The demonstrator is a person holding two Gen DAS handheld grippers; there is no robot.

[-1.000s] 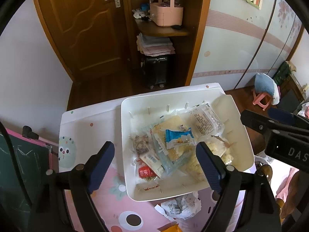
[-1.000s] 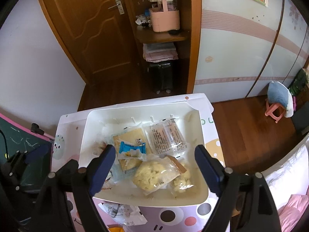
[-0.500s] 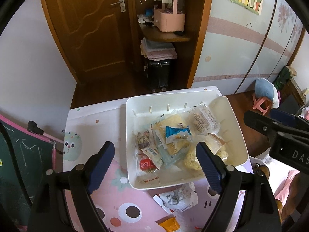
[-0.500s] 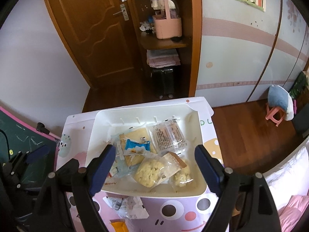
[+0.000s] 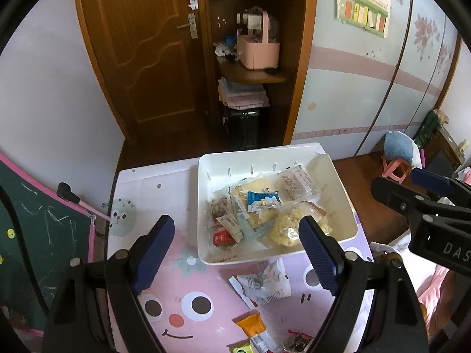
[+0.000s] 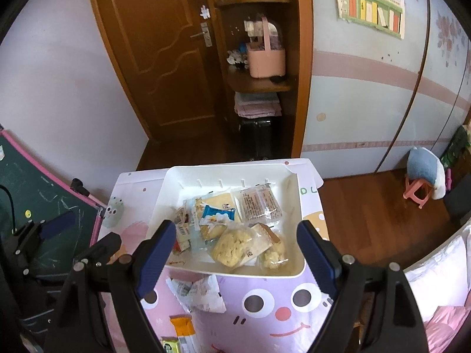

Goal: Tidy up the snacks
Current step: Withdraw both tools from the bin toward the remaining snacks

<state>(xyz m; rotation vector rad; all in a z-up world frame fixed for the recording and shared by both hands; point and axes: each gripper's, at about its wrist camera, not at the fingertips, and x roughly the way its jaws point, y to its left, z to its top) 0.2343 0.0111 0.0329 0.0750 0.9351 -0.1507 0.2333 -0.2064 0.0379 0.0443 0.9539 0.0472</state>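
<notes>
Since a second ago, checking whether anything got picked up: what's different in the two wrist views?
Both grippers, left and right, pulled up and back from the white tray; more of the cartoon tablecloth and the orange packet now show. Nothing was grasped or released. Fingers stayed open and empty; the tray's snacks lie unchanged.

Pastel overload on this table

The tray (image 5: 206, 170) is showing plain white, the tablecloth (image 5: 182, 291) is going pink and lilac with cartoon faces and dots, one packet (image 5: 262, 201) is looking blue-and-white, another packet (image 5: 253, 325) is glowing orange, and the pads (image 5: 153, 253) are looking navy on black.
</notes>
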